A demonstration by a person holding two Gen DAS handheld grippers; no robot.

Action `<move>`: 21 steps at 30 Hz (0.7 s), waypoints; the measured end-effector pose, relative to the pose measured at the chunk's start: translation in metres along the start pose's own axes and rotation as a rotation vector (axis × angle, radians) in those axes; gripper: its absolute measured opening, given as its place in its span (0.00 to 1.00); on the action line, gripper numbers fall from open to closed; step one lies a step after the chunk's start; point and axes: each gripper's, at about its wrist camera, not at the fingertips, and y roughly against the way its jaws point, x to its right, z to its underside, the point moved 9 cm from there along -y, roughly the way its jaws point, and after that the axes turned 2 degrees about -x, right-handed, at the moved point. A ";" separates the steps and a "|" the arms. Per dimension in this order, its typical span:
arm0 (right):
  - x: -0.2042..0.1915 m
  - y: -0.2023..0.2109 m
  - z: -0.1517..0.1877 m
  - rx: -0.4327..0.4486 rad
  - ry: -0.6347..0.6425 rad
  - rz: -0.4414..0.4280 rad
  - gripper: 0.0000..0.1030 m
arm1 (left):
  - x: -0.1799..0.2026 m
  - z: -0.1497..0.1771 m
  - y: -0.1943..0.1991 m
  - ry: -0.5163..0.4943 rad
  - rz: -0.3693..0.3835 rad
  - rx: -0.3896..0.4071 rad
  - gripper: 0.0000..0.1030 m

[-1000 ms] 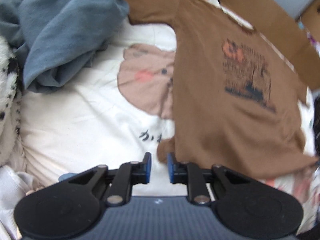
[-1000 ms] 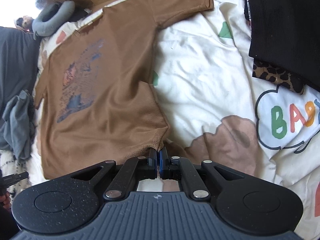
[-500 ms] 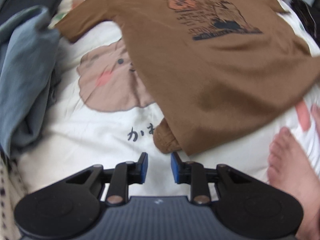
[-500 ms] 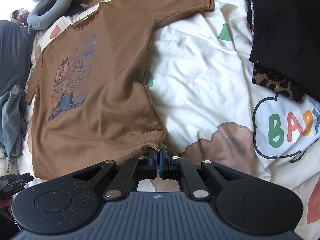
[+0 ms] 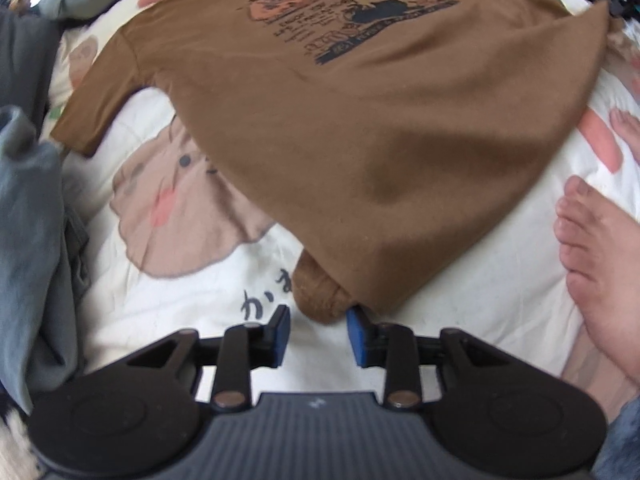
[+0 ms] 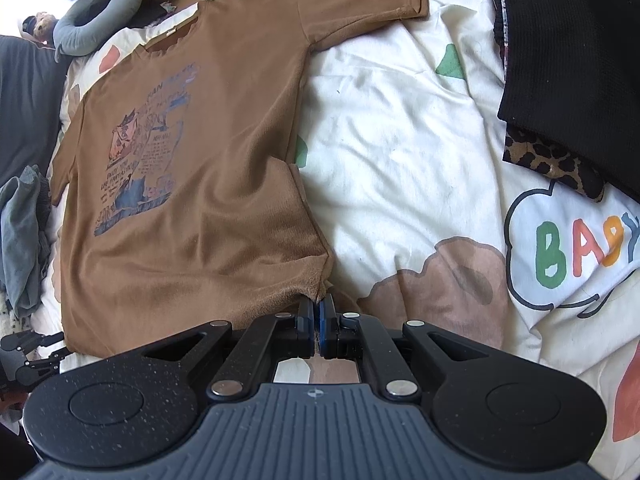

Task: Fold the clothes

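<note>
Right gripper (image 6: pixel 319 316): jaws pinched shut on the hem corner of the brown t-shirt (image 6: pixel 208 208). Left gripper (image 5: pixel 316 330): jaws apart, holding nothing, the opposite hem corner (image 5: pixel 320 292) rolled under, just ahead between the fingers. Shirt lies print-up on the bed (image 6: pixel 400 152), long axis running away from both grippers toward the collar at frame top. Likely next: left closes on that corner. Fabric is soft, brushed knit, limp. Bare foot (image 5: pixel 596 248) at lower right, grey garment (image 5: pixel 32 240) at left.

Brown printed T-shirt (image 6: pixel 224 184) flat, print-up
</note>
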 end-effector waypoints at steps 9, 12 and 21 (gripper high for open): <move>0.001 -0.005 0.002 -0.006 0.002 0.000 0.00 | 0.009 -0.008 -0.013 -0.163 0.018 -0.004 0.33; 0.001 -0.006 0.001 -0.005 0.007 -0.002 0.00 | 0.009 -0.011 -0.015 -0.183 0.037 0.003 0.26; -0.003 0.003 -0.002 0.012 0.017 -0.014 0.00 | 0.001 -0.007 0.016 -0.139 0.070 0.027 0.10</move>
